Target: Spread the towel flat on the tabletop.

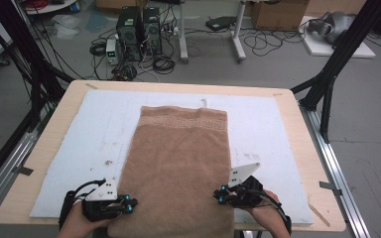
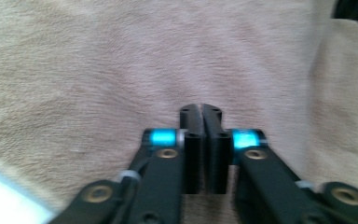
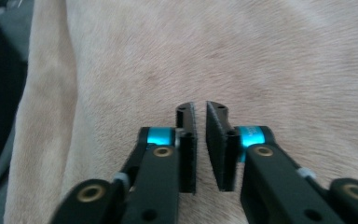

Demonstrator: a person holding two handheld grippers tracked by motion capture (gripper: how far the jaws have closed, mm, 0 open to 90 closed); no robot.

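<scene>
**Towel flat, claws poised at its near corners**

Cables and computer towers clutter the floor beyond the surface [image 1: 297, 106]; a brown towel [image 1: 178, 163] lies mid-surface on white padding [image 1: 99, 129], long axis running near edge to far edge, patterned band far; left claw [image 1: 129, 203] looks pressed together and empty, right claw [image 1: 220, 194] barely parted and empty; next, I judge, pinch both near corners to fold.

One towel [image 1: 178, 168] on one white mat [image 1: 278, 129]; two grippers (left [image 1: 129, 204], right [image 1: 220, 195]) at the mat's near edge.

It was a lab: computer towers [image 1: 139, 32] and tangled cables [image 1: 163, 62] sat on the floor, black rig struts [image 1: 340, 54] flanking the tabletop [image 1: 297, 129].
</scene>
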